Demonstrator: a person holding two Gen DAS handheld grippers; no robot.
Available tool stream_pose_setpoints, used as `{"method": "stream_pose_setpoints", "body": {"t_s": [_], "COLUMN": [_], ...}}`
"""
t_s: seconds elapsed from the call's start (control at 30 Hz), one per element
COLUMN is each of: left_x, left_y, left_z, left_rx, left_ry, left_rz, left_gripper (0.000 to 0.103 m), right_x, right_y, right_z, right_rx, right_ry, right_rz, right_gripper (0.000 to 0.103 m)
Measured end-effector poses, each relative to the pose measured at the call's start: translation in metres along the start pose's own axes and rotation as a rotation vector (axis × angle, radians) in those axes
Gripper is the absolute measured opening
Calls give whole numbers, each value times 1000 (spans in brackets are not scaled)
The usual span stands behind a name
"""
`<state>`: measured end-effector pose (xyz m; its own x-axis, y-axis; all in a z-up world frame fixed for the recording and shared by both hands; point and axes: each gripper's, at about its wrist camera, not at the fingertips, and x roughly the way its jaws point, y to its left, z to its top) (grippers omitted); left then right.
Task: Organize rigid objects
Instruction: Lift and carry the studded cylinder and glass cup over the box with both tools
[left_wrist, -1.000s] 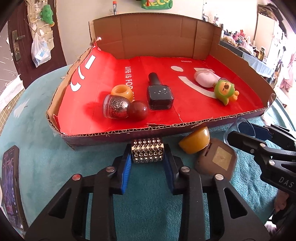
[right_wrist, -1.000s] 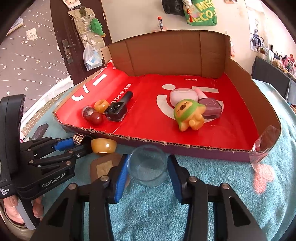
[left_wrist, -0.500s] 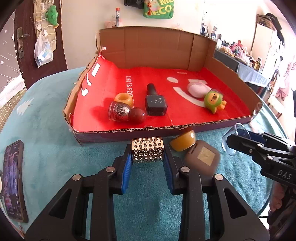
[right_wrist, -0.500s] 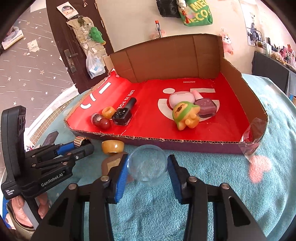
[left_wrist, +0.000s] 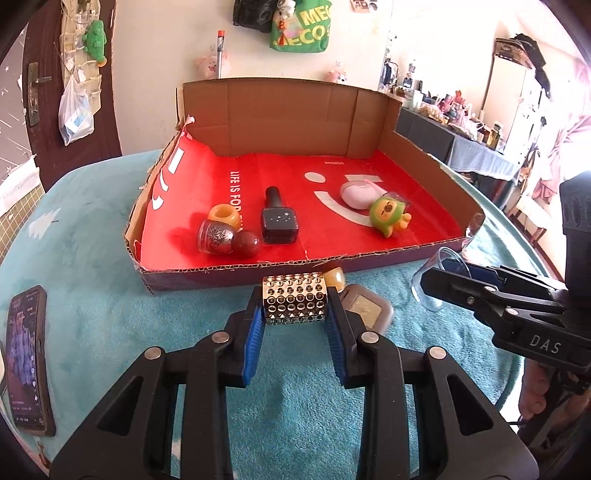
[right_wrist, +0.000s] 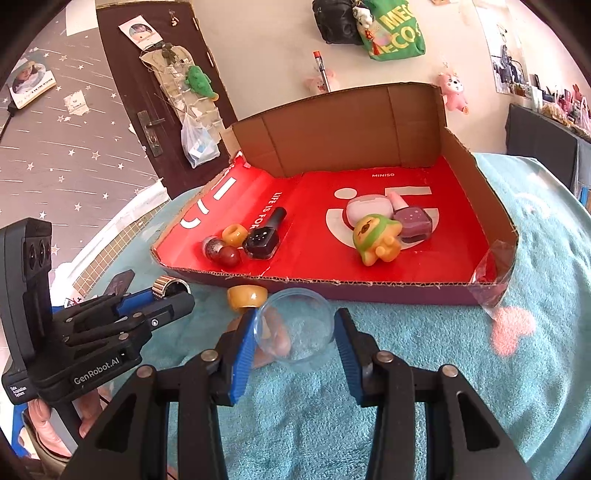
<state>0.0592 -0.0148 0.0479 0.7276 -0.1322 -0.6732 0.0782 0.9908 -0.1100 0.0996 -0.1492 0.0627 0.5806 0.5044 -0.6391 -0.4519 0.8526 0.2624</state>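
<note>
My left gripper (left_wrist: 295, 317) is shut on a studded silver cuff (left_wrist: 294, 303), held above the teal cloth in front of the cardboard tray (left_wrist: 207, 275). My right gripper (right_wrist: 294, 332) is shut on a clear plastic dome (right_wrist: 293, 325), also lifted off the cloth just before the tray's front wall (right_wrist: 369, 291). In the left wrist view the right gripper (left_wrist: 443, 284) shows at the right with the dome (left_wrist: 430, 291). On the cloth lie an amber ring (right_wrist: 246, 297) and a brown square case (left_wrist: 369, 312).
Inside the red-lined tray lie a black nail polish bottle (left_wrist: 277, 221), a glitter bottle with a dark red cap (left_wrist: 218, 238), an orange ring (left_wrist: 223, 216), a green toy figure (left_wrist: 388, 216), a pink case (left_wrist: 360, 192) and a mauve bottle (right_wrist: 412, 221). A phone (left_wrist: 27, 354) lies at the left.
Both grippers have risen and drawn back from the tray with their objects held. The tray and the items on the cloth now look smaller and farther off.
</note>
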Motion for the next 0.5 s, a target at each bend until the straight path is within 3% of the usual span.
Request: {"method": "stream_pose_setpoints", "body": {"t_s": [0.5], "left_x": [-17], "left_y": [-4], "left_z": [17], "left_rx": [29], "left_ry": [-66], "left_rz": [-18], "left_gripper": [29], "right_x": [-16], "right_y": [6], "right_z": [18], "right_rx": [-23], "right_ry": [-40], "right_rz": [26], "right_gripper": [45]}}
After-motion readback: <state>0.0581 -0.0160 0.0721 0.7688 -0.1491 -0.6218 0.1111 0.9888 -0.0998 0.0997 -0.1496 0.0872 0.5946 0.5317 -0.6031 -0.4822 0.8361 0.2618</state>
